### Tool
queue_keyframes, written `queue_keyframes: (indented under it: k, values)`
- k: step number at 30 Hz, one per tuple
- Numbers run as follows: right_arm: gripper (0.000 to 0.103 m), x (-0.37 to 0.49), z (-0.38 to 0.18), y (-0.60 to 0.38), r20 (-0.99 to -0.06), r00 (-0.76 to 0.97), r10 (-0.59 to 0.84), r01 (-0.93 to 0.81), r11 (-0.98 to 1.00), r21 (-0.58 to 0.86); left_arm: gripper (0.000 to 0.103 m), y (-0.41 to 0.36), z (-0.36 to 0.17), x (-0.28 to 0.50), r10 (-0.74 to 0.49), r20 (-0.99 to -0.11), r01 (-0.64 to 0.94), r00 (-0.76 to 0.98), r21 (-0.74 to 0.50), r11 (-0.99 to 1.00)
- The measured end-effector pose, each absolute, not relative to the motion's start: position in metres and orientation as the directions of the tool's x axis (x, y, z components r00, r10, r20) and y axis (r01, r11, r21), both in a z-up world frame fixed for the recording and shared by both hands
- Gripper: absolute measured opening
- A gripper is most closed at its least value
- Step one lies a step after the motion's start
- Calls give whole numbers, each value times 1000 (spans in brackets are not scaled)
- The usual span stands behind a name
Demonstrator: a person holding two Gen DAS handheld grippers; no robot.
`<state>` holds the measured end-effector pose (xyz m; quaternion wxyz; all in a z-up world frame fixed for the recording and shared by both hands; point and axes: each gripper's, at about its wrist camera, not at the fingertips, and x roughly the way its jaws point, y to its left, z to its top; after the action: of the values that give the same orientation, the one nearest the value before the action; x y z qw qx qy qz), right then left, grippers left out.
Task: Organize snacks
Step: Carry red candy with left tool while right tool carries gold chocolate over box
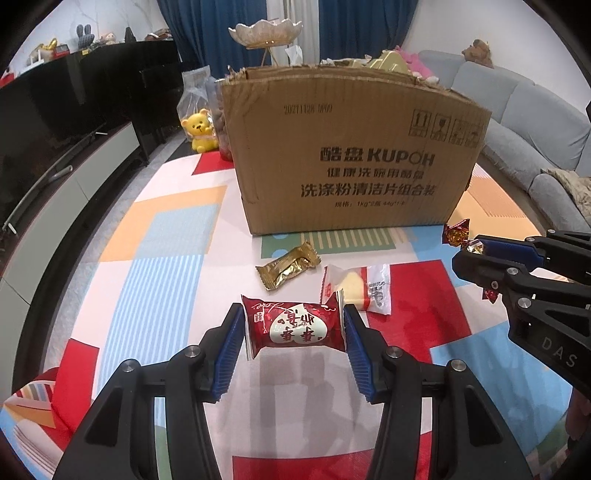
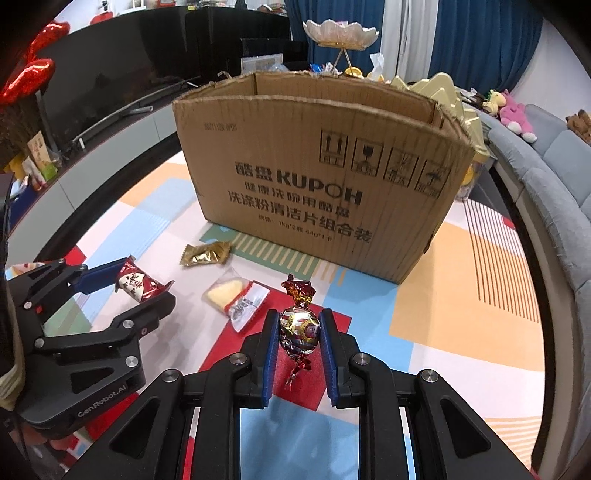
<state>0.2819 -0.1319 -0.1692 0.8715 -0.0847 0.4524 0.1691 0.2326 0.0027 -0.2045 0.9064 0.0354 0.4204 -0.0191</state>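
Observation:
My left gripper (image 1: 294, 325) is shut on a red snack packet (image 1: 293, 325) and holds it above the mat; it also shows in the right wrist view (image 2: 138, 284). My right gripper (image 2: 298, 328) is shut on a foil-wrapped twist candy (image 2: 299, 328), which also shows in the left wrist view (image 1: 458, 234). A gold wrapped snack (image 1: 288, 267) and a clear packet with a yellow cake (image 1: 356, 286) lie on the mat in front of an open cardboard box (image 1: 351, 155). Both grippers are a short way in front of the box.
The colourful patterned mat (image 1: 166, 240) covers the table. A yellow bear toy (image 1: 199, 129) and a plastic bag stand left of the box. A TV cabinet (image 1: 55, 192) runs along the left, a grey sofa (image 1: 535, 122) on the right. A shell-shaped dish (image 2: 341, 33) stands behind the box.

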Motion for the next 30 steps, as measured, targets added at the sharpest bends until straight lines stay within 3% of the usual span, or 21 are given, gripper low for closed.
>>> queue_keyframes:
  k: [30]
  values:
    - [23, 268, -103, -140, -739, 630, 238, -341, 940, 12, 52, 2, -135, 223, -3, -708, 35, 706, 31, 999]
